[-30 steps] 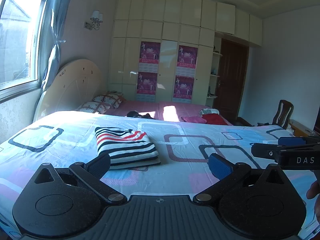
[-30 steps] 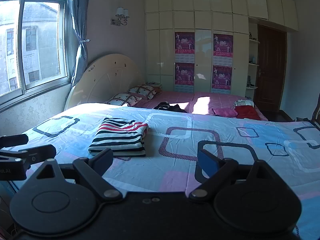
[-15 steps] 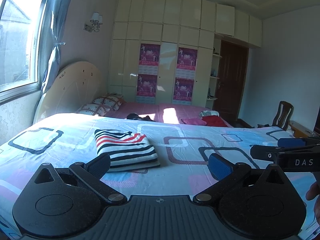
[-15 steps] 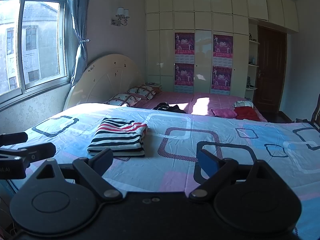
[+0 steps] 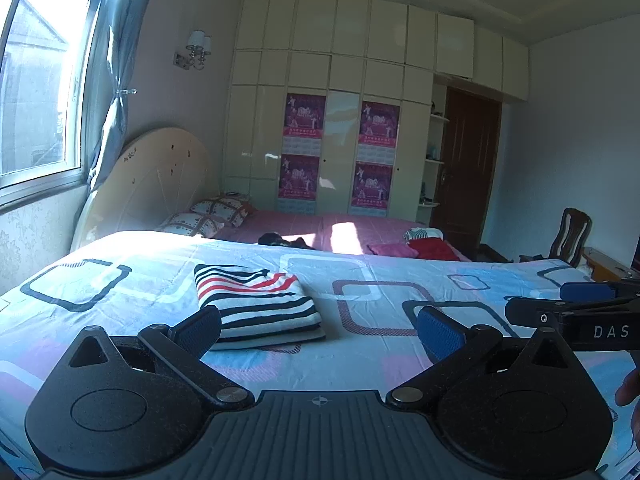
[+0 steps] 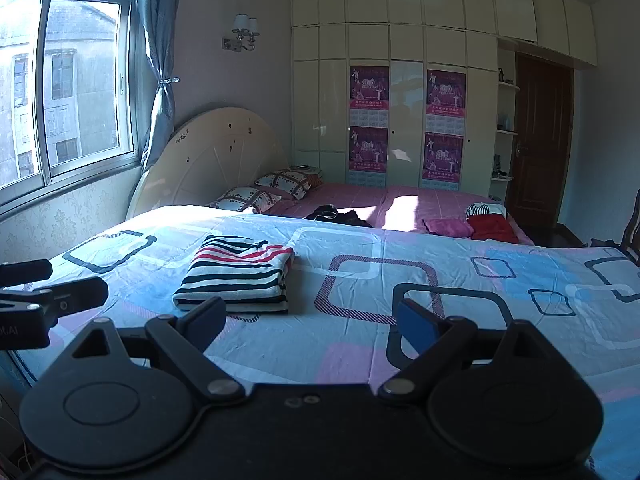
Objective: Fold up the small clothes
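Hardly anything has moved since the earlier frames: both views sit a touch lower and nearer the bed, and the striped top has not shifted at all. That top [image 5: 256,304] lies folded in a neat rectangle on the bed [image 5: 380,356], flat on the patterned sheet, ahead of and a little left of both claws. The left claw [image 5: 318,330] hovers over the near edge of the bed with its blue pads spread wide and nothing between them; its left finger [image 5: 196,330] shows just in front of the top's near corner, though whether it touches the cloth cannot be told. The right claw [image 6: 308,320] is likewise spread wide and empty, held beside the left one (each shows at the edge of the other's view). By my reading this garment is done, and the step in hand is the pause between pieces: letting go and drawing back. More clothes [image 6: 486,226] lie unfolded on the pink part of the bed at the far end, well apart from the claws, with a dark heap [image 6: 340,216] near the middle. The next move likely calls for a long reach across the sheet to fetch one of them, pinching a single layer at an edge and dragging it to the open area right of the folded top without brushing that top out of shape.
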